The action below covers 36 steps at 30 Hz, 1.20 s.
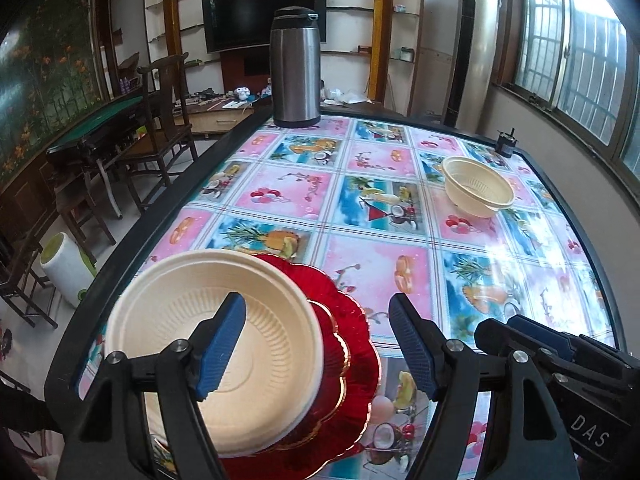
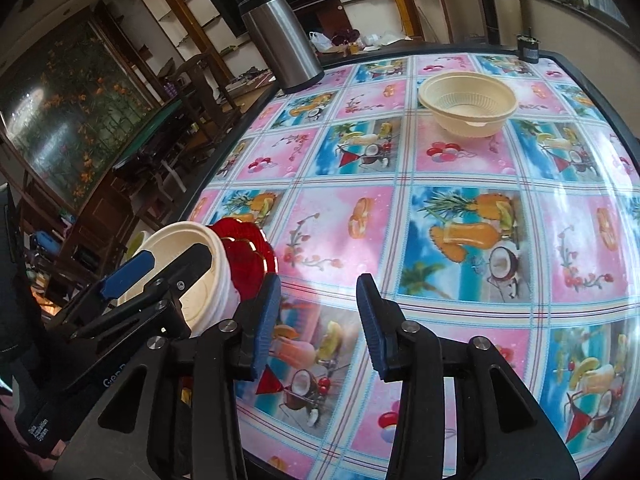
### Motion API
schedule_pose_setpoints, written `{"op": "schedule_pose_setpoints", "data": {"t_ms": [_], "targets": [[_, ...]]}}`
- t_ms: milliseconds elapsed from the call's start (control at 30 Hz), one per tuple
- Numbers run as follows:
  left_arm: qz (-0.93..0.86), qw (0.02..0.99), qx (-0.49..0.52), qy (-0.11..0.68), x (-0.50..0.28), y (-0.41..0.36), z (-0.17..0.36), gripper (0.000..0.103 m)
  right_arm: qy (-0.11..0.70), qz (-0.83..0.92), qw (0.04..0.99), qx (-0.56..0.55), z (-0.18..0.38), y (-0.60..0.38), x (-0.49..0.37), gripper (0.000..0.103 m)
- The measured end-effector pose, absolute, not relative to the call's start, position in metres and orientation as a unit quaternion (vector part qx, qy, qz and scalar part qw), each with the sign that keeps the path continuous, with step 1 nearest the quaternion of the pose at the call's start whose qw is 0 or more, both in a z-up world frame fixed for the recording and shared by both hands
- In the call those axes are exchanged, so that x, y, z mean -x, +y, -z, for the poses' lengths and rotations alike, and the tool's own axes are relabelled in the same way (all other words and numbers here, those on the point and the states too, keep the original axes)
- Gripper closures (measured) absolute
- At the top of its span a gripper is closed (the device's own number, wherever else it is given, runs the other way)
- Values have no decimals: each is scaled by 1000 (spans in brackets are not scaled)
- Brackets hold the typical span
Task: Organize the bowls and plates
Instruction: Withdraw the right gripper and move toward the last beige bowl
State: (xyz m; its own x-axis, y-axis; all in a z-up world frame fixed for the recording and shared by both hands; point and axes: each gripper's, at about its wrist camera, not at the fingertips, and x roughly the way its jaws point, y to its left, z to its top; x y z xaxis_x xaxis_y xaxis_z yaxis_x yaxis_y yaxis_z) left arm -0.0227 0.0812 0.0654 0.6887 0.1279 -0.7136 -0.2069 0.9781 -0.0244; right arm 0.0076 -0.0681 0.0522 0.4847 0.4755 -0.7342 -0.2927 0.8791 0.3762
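A cream bowl [image 1: 256, 344] rests on a stack of red scalloped plates [image 1: 352, 360] at the table's near left corner. My left gripper [image 1: 318, 344] is open above them, its left finger over the bowl's inside and its right finger past the plates' right edge. The bowl [image 2: 192, 256] and the red plates [image 2: 248, 248] also show in the right wrist view, with the left gripper [image 2: 156, 268] over them. My right gripper [image 2: 318, 320] is open and empty over the tablecloth, just right of the stack. A second cream bowl [image 1: 478, 186] [image 2: 468, 102] stands at the far right.
A steel thermos [image 1: 295, 68] [image 2: 280, 36] stands at the table's far left edge. A small dark object [image 1: 506, 146] [image 2: 528, 46] sits at the far right corner. The table [image 1: 380, 264] has a fruit-pattern cloth and a black rim. Chairs stand left of it.
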Motion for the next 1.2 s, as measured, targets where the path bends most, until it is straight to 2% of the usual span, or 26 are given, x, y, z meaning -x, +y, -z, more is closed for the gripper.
{"op": "schedule_pose_setpoints", "data": {"t_ms": [533, 1200], "targets": [[-41, 913, 28, 405, -31, 17, -52, 29, 460, -161, 865, -119, -41, -133, -38, 63], [-35, 904, 20, 425, -95, -18, -36, 29, 466, -123, 868, -123, -39, -172, -92, 63]]}}
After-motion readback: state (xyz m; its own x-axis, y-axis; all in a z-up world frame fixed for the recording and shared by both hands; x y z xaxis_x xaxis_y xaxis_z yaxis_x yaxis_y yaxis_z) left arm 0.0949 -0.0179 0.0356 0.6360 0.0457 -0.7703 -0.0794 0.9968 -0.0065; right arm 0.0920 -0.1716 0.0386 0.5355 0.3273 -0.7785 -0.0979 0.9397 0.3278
